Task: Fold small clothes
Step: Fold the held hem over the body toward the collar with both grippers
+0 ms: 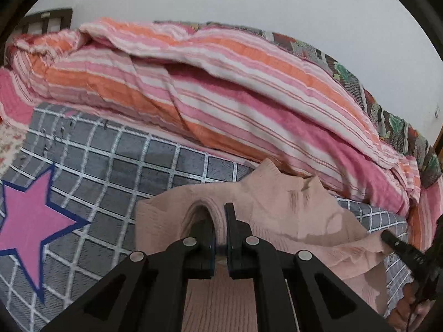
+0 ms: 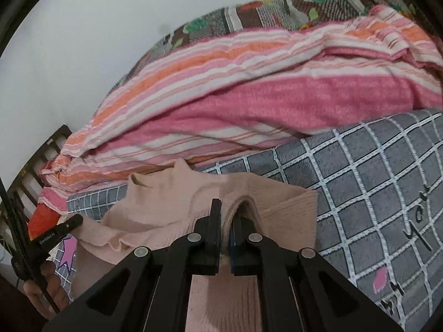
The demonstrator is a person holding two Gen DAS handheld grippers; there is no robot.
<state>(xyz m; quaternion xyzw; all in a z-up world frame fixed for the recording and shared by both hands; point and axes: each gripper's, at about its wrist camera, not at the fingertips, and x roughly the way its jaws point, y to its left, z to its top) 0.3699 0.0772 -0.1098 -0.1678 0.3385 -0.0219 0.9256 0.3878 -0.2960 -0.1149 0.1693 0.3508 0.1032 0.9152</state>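
Note:
A small pale pink knit sweater (image 1: 299, 215) lies on the grey checked bed cover (image 1: 138, 166), its high collar toward the striped quilt. My left gripper (image 1: 220, 221) is shut on a bunched fold of the sweater's left edge and lifts it. My right gripper (image 2: 227, 215) is shut on a bunched fold of the sweater (image 2: 166, 210) at its right edge. Each gripper shows at the side of the other's view: the right one (image 1: 401, 249) and the left one (image 2: 55, 232). The knit hangs between them.
A rumpled pink, orange and white striped quilt (image 1: 221, 88) is piled along the far side, over a patterned blanket (image 2: 277, 13) by the white wall. A pink star (image 1: 30, 221) is printed on the cover. A dark slatted headboard (image 2: 41, 160) stands at the bed's end.

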